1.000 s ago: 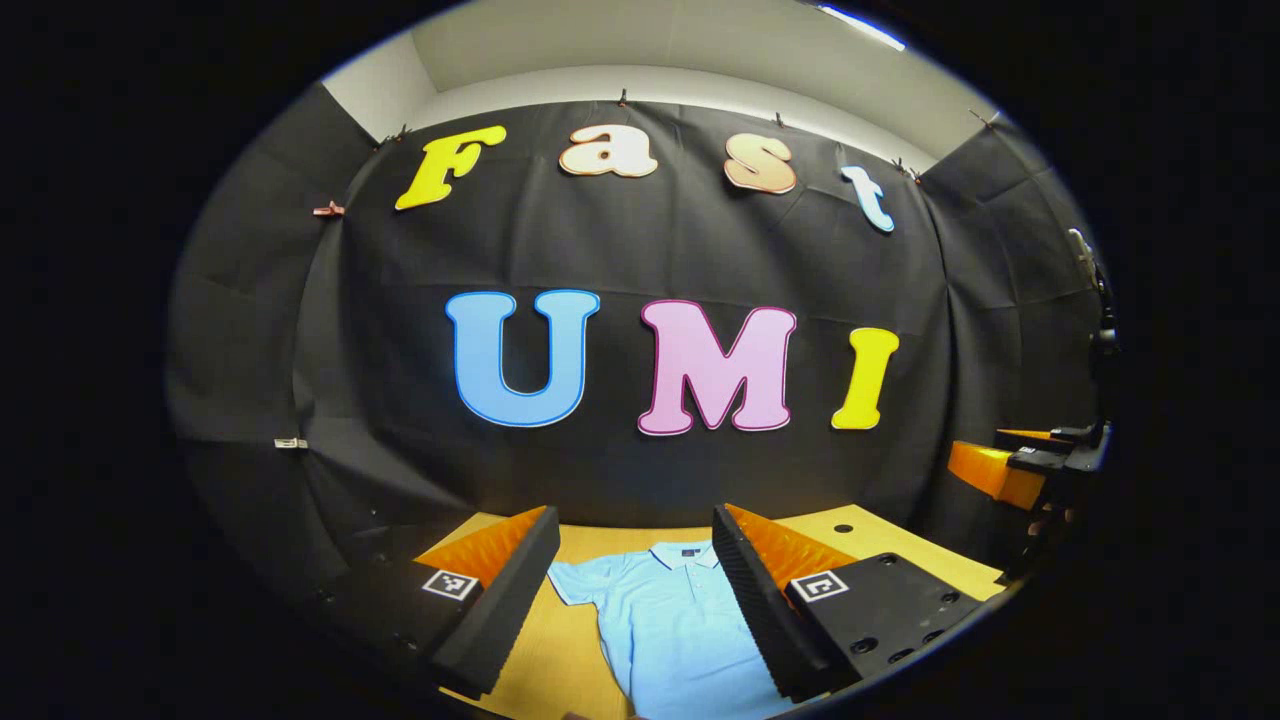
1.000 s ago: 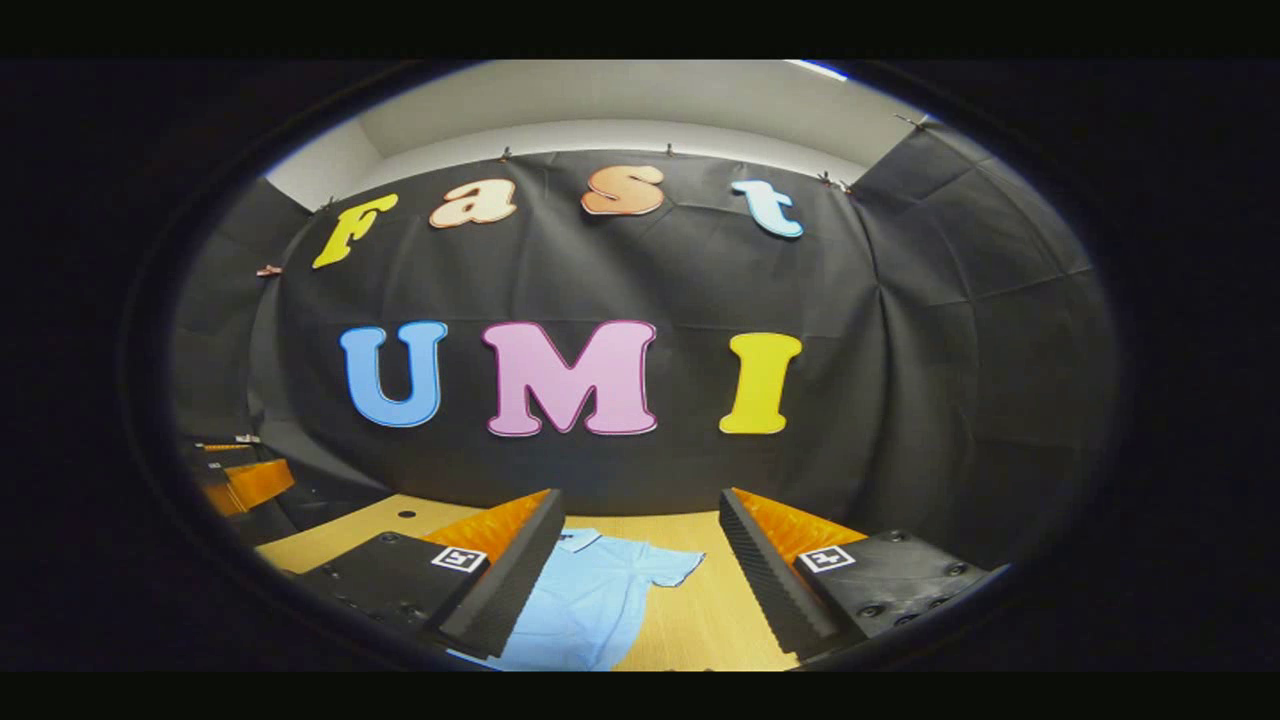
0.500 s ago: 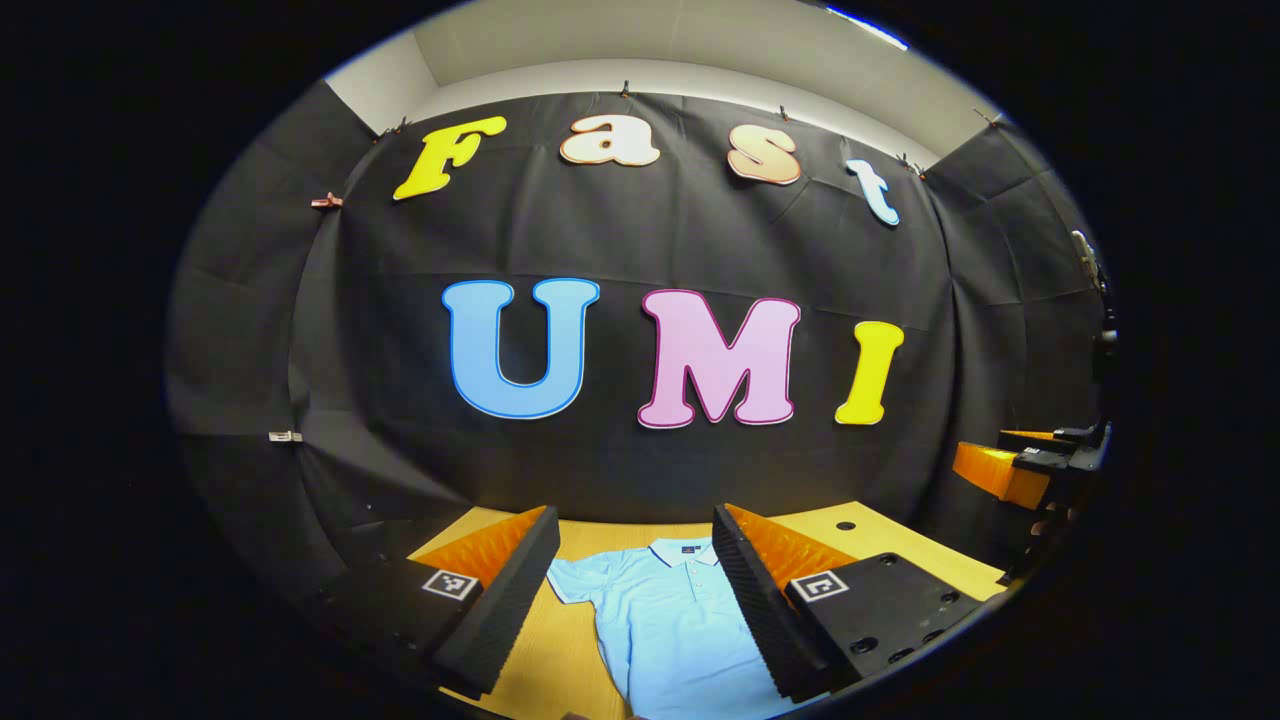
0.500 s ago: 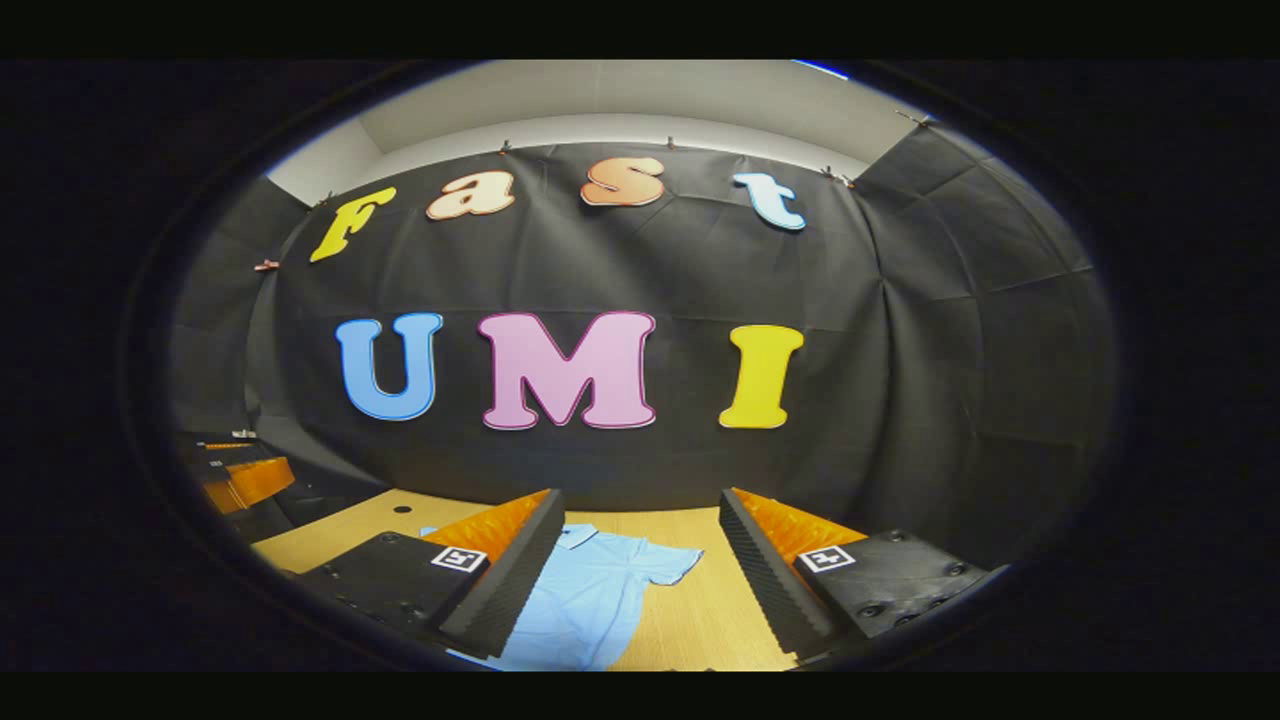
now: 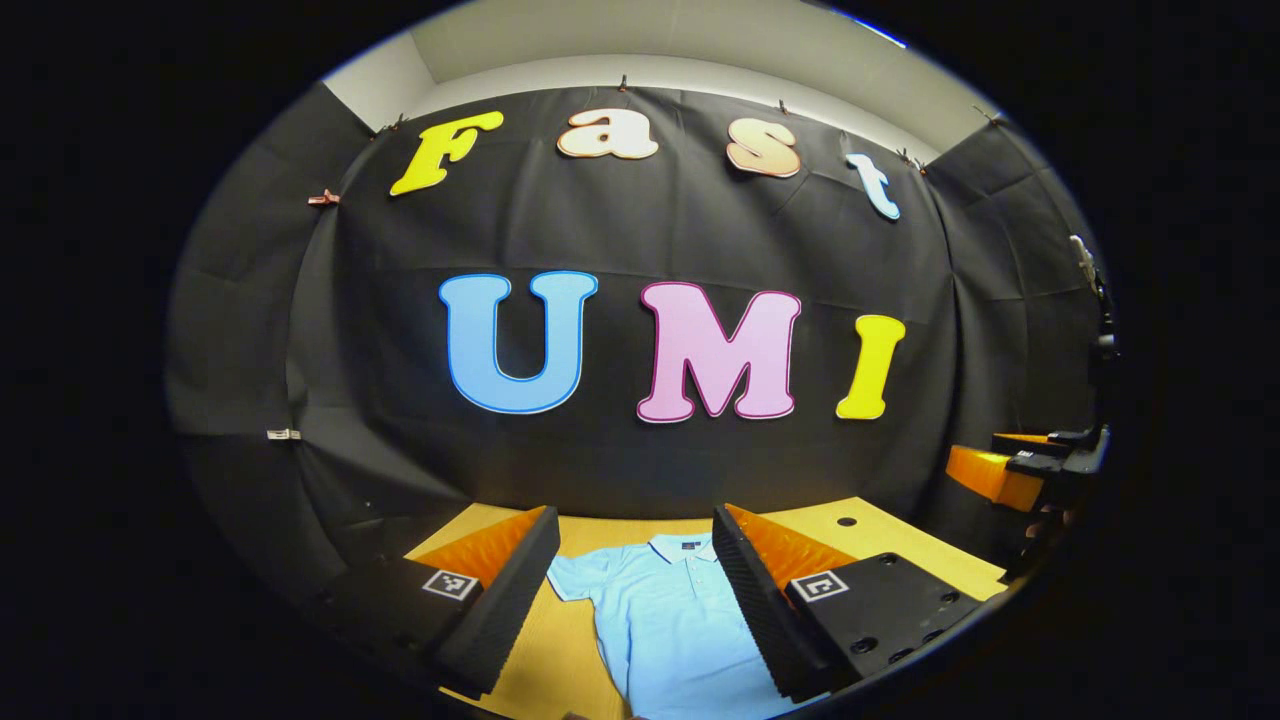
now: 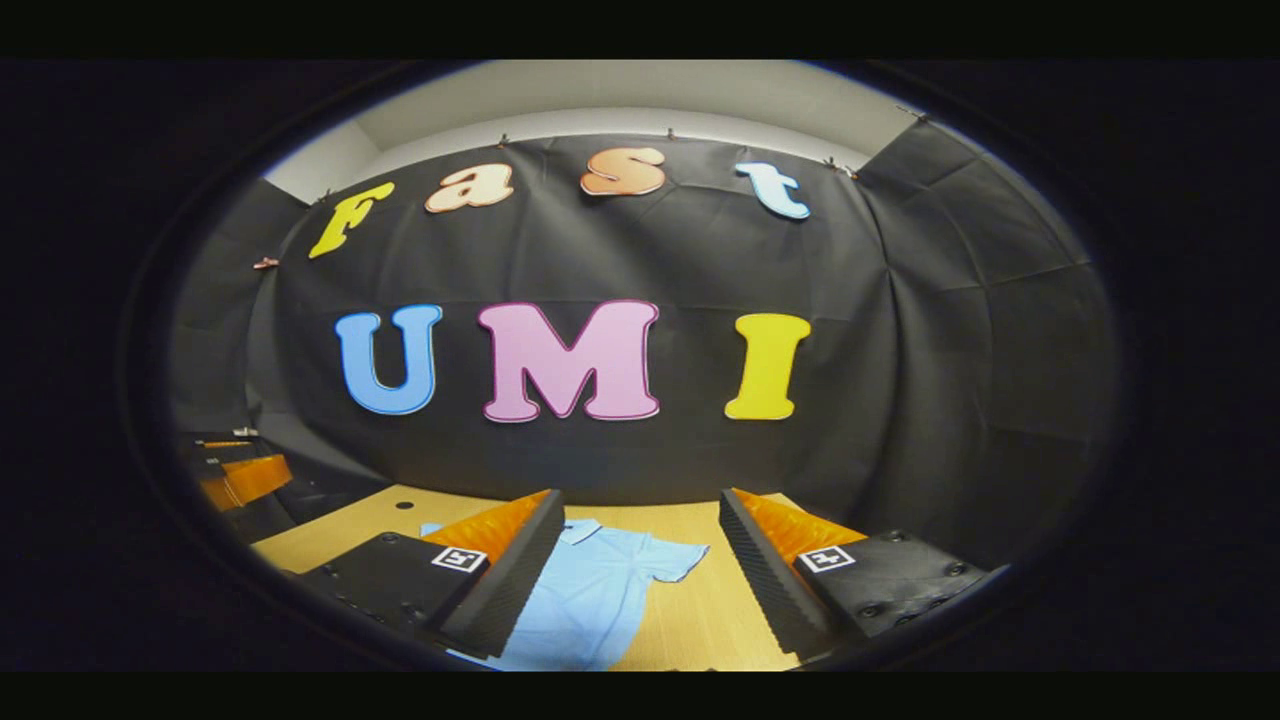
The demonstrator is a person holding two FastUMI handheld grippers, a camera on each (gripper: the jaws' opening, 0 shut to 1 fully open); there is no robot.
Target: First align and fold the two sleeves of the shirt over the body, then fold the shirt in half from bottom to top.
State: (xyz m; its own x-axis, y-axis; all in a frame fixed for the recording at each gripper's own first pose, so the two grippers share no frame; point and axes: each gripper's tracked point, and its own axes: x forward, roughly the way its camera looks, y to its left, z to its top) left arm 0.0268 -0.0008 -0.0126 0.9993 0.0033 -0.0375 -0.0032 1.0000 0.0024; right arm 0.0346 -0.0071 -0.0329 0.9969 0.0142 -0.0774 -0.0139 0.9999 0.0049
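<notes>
A light blue polo shirt (image 5: pixel 665 620) lies flat on the wooden table (image 5: pixel 560 650), collar toward the far wall, both short sleeves spread out. My left gripper (image 5: pixel 634 540) is held above the table with its jaws wide apart and nothing between them; the shirt's collar and left sleeve show in the gap. My right gripper (image 6: pixel 640 520) is also open and empty, above the shirt (image 6: pixel 590 600), whose right sleeve (image 6: pixel 675 560) lies between the fingers. The right gripper (image 5: pixel 1020 470) also appears at the far right of the left gripper view, and the left gripper (image 6: pixel 235 475) at the far left of the right gripper view.
The table (image 6: pixel 700 620) ends at the black cloth wall close behind the shirt's collar. Small round holes (image 5: pixel 846 522) dot the tabletop near the back corners. Bare wood lies on either side of the shirt.
Both views have tipped down a little and edged forward, so the shirt and table show slightly more. Both grippers stay open. The shirt has not moved.
</notes>
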